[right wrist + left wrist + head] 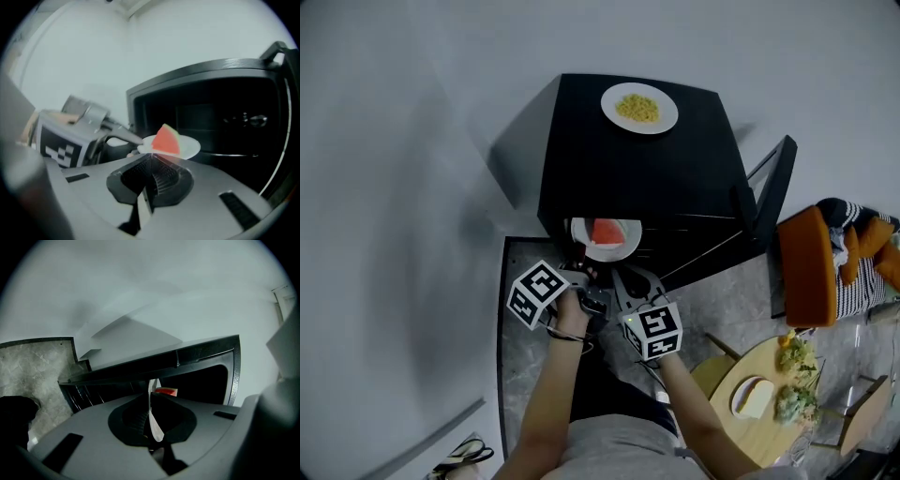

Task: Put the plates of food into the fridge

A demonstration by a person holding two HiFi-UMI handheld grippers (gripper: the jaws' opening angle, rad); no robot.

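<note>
One black mini fridge (637,178) fills the middle of the head view, boxy and matte, its door (769,197) swung open at the right over a grey marbled floor (520,375). To the right stand a round pale wooden table (750,370) carrying food and an orange upholstered chair (806,267). On the fridge's flat top sits a round white plate (608,101) heaped with yellow food (637,108). A second white plate (623,251) is at the mouth of the dark compartment, held level and bearing a red wedge of watermelon (607,232). Both bare forearms reach up from the bottom of the view and converge on it, each gripper's marker cube tilted outward. The left gripper (579,255) has its jaws pinched on the plate's left rim; in the left gripper view the thin white edge of the plate (152,420) runs between them, with the watermelon (165,391) beyond. The right gripper (623,272) meets the near rim, its ribbed jaws pressed together at the tips on the plate (187,149), just under the watermelon (165,139).
</note>
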